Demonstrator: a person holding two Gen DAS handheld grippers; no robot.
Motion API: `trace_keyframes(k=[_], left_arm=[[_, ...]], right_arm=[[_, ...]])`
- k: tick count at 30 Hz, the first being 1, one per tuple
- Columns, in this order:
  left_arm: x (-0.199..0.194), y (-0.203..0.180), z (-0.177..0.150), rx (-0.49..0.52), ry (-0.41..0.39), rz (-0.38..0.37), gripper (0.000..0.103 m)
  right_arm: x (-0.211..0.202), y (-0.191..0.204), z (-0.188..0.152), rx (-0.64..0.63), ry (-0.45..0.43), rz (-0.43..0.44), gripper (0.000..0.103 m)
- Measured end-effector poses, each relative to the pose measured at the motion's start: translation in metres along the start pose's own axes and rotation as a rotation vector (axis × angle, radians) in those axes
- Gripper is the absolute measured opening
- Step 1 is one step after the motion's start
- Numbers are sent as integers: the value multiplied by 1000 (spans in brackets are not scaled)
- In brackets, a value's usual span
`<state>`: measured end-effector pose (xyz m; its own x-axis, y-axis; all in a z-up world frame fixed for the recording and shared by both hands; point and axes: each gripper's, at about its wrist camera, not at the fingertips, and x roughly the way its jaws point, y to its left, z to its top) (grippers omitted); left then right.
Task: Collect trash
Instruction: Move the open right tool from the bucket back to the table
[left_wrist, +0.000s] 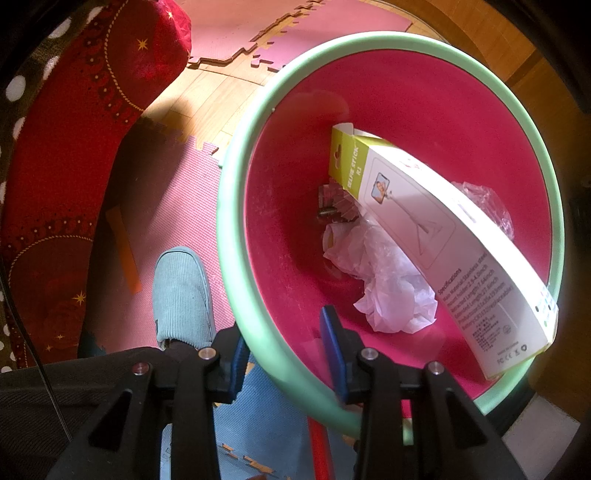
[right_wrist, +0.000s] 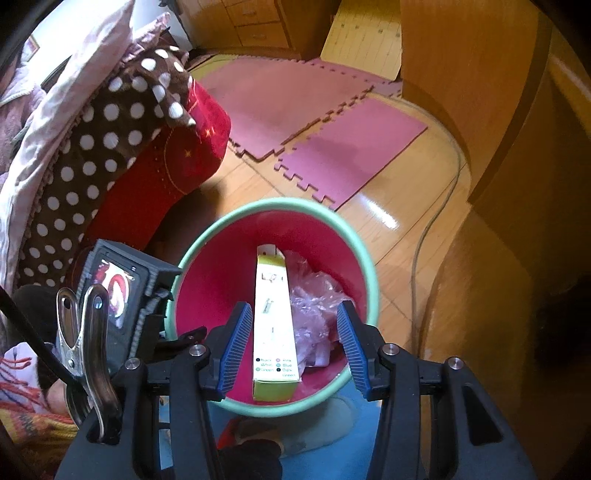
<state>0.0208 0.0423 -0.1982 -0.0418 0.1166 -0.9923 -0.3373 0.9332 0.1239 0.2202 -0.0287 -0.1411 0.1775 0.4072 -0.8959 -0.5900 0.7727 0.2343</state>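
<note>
A bin with a mint-green rim (left_wrist: 236, 206) and a pink inside stands on the floor. My left gripper (left_wrist: 286, 332) points down and is shut on the near rim, one blue pad outside and one inside. In the bin a long white and lime selfie-stick box (left_wrist: 424, 221) leans on the rim over crumpled white wrapping (left_wrist: 388, 280), clear plastic (left_wrist: 487, 206) and a small metallic scrap (left_wrist: 332, 201). My right gripper (right_wrist: 294, 306) hangs open above the bin (right_wrist: 273, 204). The box (right_wrist: 273, 314) lies below its fingers, touching neither pad.
A foot in a pale blue slipper (left_wrist: 183, 291) stands just left of the bin. A red patterned cushion (left_wrist: 55, 166) and a dotted brown blanket (right_wrist: 110, 147) lie to the left. Pink foam mats (right_wrist: 295, 110), a grey cable (right_wrist: 436, 221) and wooden furniture (right_wrist: 461, 92) lie beyond.
</note>
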Motion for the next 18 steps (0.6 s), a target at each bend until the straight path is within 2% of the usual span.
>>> trace_keyframes(k=[18], left_arm=[[0,0,0,-1,1,-1,38]], right_arm=[[-67,9,10,-41,-115,-78,49]])
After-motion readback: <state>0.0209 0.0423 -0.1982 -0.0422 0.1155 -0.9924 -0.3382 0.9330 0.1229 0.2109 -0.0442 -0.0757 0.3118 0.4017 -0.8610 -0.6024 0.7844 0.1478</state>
